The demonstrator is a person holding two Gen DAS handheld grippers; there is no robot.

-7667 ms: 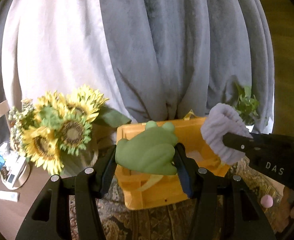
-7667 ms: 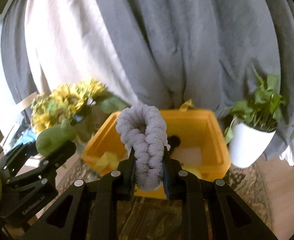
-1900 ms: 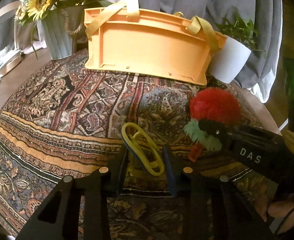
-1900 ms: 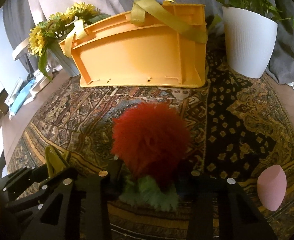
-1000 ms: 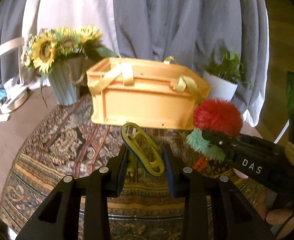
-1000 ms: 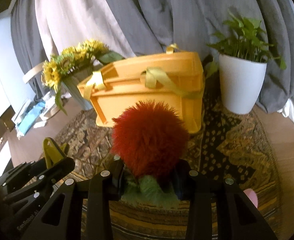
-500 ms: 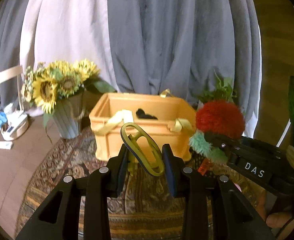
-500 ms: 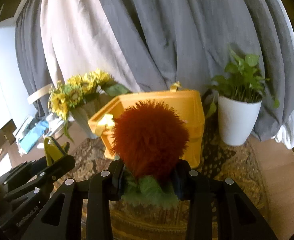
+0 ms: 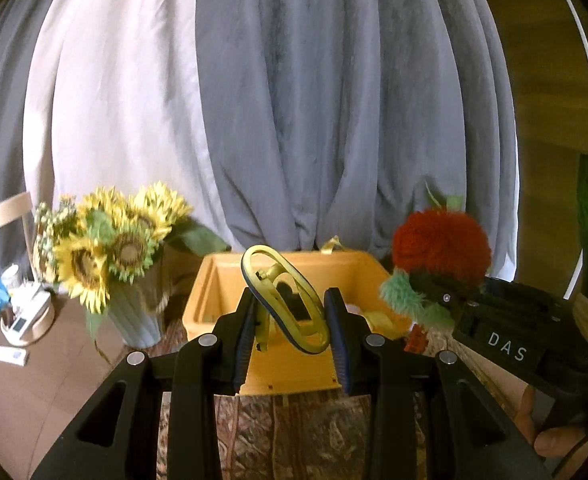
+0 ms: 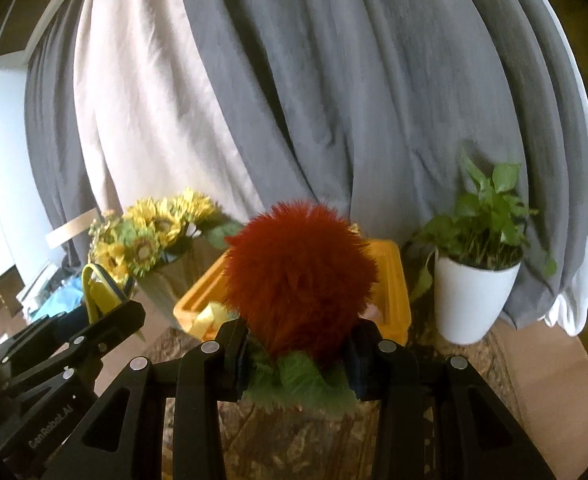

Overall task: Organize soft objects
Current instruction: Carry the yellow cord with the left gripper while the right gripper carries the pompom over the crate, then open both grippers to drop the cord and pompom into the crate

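Left wrist view looks into the orange bin (image 9: 221, 280): dark item and pale scraps inside; right wrist view has that blocked by the red pom-pom (image 10: 300, 268) but shows the potted plant (image 10: 476, 280). Pom-pom is fuzzy red with green fringe, clamped in right gripper (image 10: 298, 354). Yellow band (image 9: 283, 300), a flat oval loop, pinched by left gripper (image 9: 291, 332). Both grippers raised in front of the bin, tilted slightly down, sunflowers (image 9: 109, 240) left of it
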